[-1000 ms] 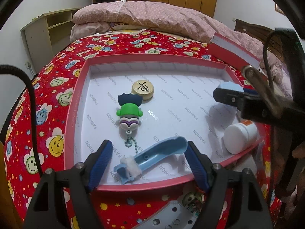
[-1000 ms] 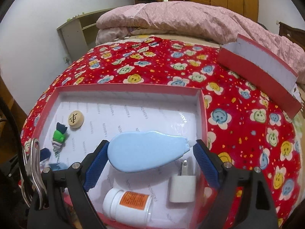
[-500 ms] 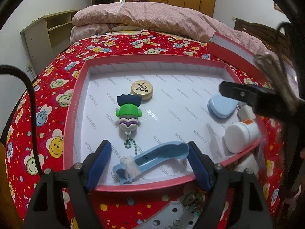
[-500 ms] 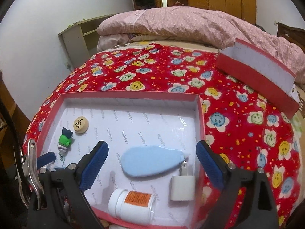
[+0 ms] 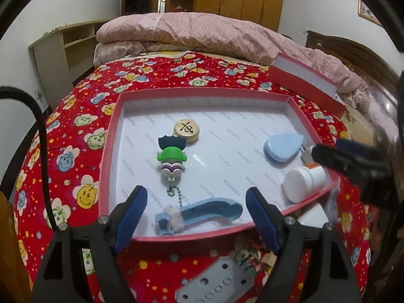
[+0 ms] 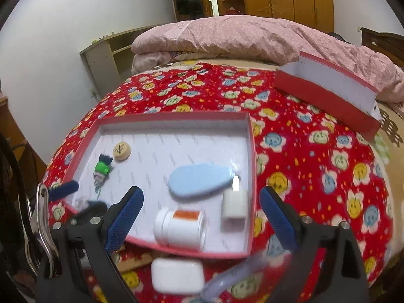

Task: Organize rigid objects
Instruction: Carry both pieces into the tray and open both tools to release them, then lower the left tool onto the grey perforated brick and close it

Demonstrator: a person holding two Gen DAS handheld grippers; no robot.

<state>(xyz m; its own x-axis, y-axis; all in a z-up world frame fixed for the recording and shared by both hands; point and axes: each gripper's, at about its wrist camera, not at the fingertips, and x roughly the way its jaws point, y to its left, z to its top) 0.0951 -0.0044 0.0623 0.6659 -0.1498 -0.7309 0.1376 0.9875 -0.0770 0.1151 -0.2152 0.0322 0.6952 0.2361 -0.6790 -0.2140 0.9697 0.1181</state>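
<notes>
Sorting status: we hold both the left gripper (image 5: 195,209) and right gripper (image 6: 202,216) wide open, empty.
Placed: pale-blue teardrop plastic case (image 6: 200,180) lies by the red cardboard tray (image 6: 174,116) right edge.
Risk: white rounded-rectangle case (image 6: 178,274) off the near edge may slide on the soft red quilt (image 6: 315,151).
</notes>
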